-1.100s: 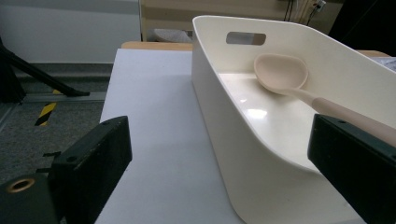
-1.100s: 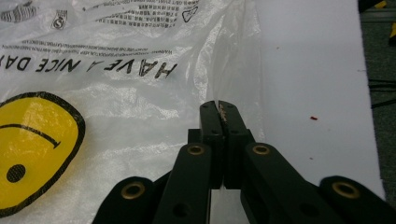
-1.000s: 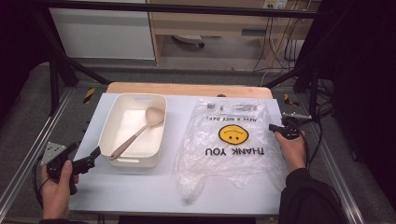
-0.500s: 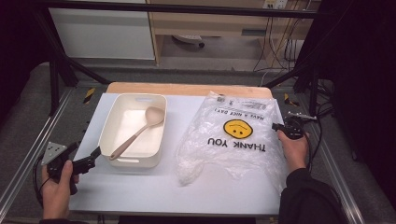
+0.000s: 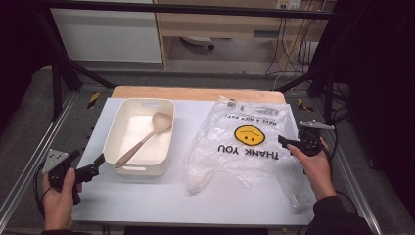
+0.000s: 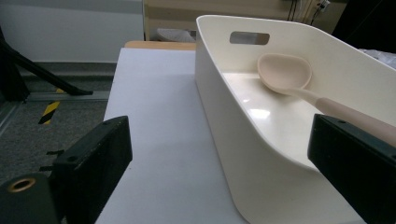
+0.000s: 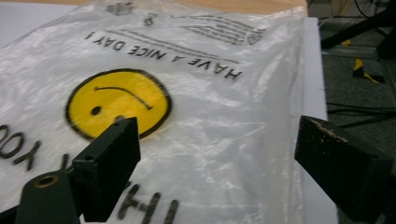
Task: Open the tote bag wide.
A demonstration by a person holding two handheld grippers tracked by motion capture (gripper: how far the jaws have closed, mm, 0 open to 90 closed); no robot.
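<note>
White matte table top (image 5: pixel 195 196), laid over a wooden board whose far edge shows; grey floor and black frame struts around it.

Plastic bag (image 5: pixel 244 147): thin, clear, crinkled film, lying flat on the right half of the table with its lower left corner bunched up. Print: yellow smiley face, "THANK YOU" in black block letters, "HAVE A NICE DAY!" in smaller letters; both read upside down in the high view. Fine print near the far edge is too small to read.

Bin (image 5: pixel 142 134): cream, smooth, glossy plastic, rectangular with rounded corners and slot handles in the end walls; sits on the left half of the table. Spoon (image 5: pixel 147 137) lies diagonally inside it, pale pink-beige, matte, with an oval bowl and long handle.

Right gripper (image 5: pixel 288 143): at the bag's right edge, jaws just opened and now spread wide; in the right gripper view the film lies below the jaws, with no pad pressing it.

Left gripper (image 5: pixel 100 164): just beside the bin's near left corner, jaws spread, the bin wall between them but untouched.
</note>
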